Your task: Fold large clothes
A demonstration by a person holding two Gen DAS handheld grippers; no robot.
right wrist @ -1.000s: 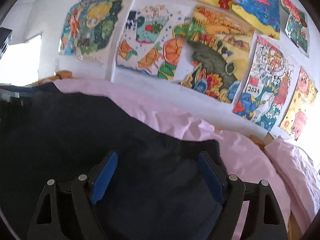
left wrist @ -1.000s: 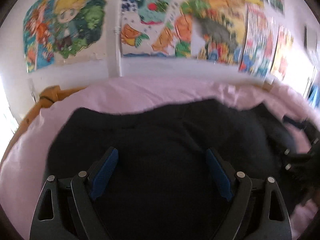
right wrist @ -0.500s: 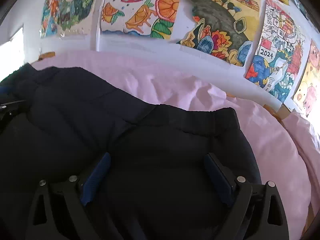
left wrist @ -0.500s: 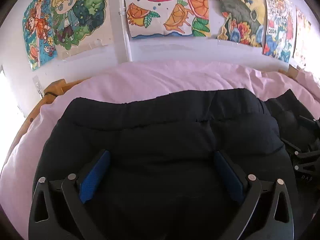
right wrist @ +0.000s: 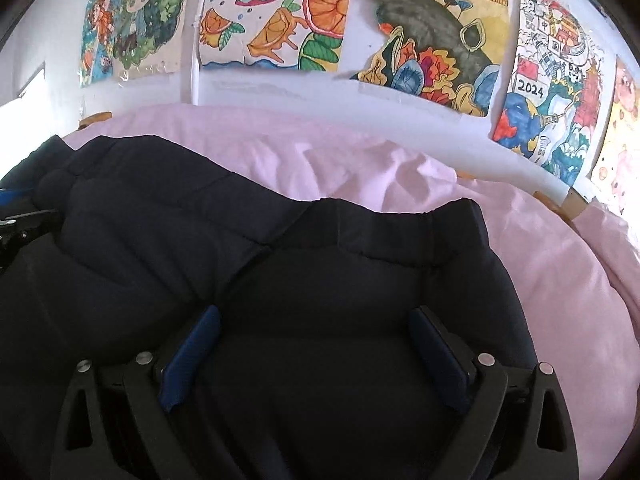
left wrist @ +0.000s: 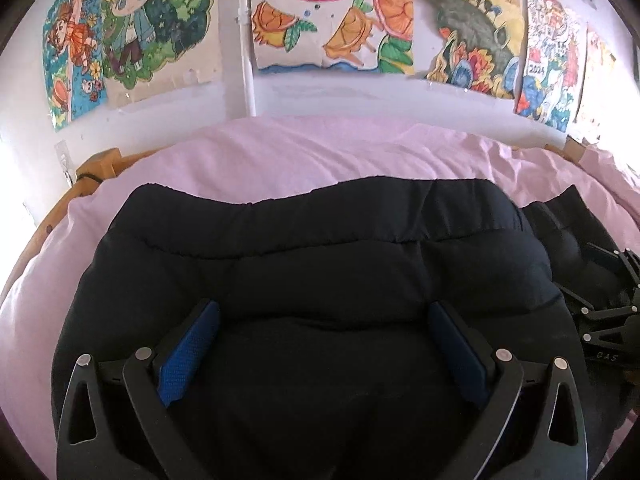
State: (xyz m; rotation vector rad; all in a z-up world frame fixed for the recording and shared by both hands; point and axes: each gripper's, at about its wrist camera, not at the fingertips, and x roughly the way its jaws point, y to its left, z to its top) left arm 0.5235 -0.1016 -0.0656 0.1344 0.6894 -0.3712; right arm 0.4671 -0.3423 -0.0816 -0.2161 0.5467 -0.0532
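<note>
A black padded jacket [left wrist: 320,256] lies spread on a pink bed sheet [left wrist: 304,152], its ribbed hem toward the wall. It also shows in the right wrist view [right wrist: 340,280]. My left gripper [left wrist: 320,312] is open, its blue pads [left wrist: 188,348] pressed down on the jacket's left half. My right gripper [right wrist: 316,316] is open over the jacket's right half, blue pads [right wrist: 436,356] resting on the fabric. The right gripper shows at the right edge of the left wrist view [left wrist: 608,320]. Neither gripper holds any fabric.
A white wall with colourful children's drawings [left wrist: 328,20] stands right behind the bed. A wooden bed frame [left wrist: 96,164] runs along the left and far edges. Rumpled pink bedding [right wrist: 592,264] lies to the right of the jacket.
Both grippers have dropped lower onto the jacket and tilted forward, so the hem and wall drawings show larger. The jacket has settled flat. Both stay open.
</note>
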